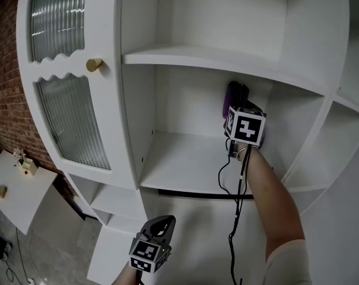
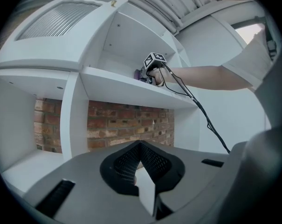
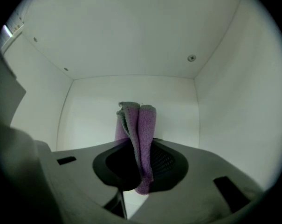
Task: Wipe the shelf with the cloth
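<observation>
White cabinet point(image 1: 129, 129) against a red brick wall point(image 1: 4, 70), middle bay open at the front. Purple cloth point(image 1: 235, 97) at the far right of that bay, close to the back panel, folded into a narrow strip, long axis upright. Pinched low down between the clenched jaws of the right gripper point(image 3: 141, 161), free end sticking up past the tips; apparently held just above the shelf point(image 1: 185, 165) rather than pressed to it. Bare shelf board below the cloth and spreading out to its near left, so probably a drop onto the board first, then a sweep leftward. Left gripper point(image 1: 161, 223) well apart, low and near, outside the bay, jaws closed on nothing. Right hand plainly the nearer one for the wiping.
</observation>
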The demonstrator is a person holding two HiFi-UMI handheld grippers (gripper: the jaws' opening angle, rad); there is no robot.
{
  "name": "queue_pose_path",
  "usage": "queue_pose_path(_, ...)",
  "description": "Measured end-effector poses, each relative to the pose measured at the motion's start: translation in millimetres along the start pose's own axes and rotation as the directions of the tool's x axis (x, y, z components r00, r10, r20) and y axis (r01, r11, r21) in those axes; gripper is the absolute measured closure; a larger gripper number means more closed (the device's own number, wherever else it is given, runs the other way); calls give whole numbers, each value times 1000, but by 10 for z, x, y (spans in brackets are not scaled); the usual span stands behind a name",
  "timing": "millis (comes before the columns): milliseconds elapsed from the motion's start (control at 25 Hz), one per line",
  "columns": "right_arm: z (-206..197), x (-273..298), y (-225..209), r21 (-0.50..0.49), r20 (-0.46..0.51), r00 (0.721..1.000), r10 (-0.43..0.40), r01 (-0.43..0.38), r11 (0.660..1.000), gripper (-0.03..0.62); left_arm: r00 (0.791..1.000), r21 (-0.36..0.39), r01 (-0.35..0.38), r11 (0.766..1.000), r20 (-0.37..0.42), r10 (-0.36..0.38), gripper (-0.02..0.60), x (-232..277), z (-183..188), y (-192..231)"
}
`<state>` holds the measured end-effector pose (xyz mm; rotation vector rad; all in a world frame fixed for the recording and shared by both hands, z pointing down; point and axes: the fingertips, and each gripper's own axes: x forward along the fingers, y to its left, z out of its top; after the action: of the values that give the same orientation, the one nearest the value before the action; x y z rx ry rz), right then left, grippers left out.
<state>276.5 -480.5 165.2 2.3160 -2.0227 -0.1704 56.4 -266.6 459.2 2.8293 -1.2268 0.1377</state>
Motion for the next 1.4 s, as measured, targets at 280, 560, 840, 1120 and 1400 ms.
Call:
queue_pose_path(280, -81, -106, -534, 43, -78, 987, -143, 147, 988, 511, 1000, 3, 21, 1000, -15, -21, 568, 52, -23, -207)
queue_pose_path(560, -111, -167, -703, 94, -93, 977, -190, 198, 976, 520, 1000, 19, 27, 999, -7, -27, 568, 82, 21, -345)
queue_pose_path(840, -97, -253, -602, 140, -68, 989, -130, 139, 980, 517, 1000, 18, 14, 1000, -6, -14, 568, -3, 9, -289)
queue_pose_path(1120, 5, -371, 24, 148, -28, 1000, 4, 0, 989, 517, 1000, -6, 8, 1000, -11, -8, 568, -141, -25, -190)
queue_pose_path(1400, -25, -422, 1224, 73, 9, 973, 231, -231, 970, 516, 1000, 0, -15, 1000, -26, 15, 568, -260, -123, 23)
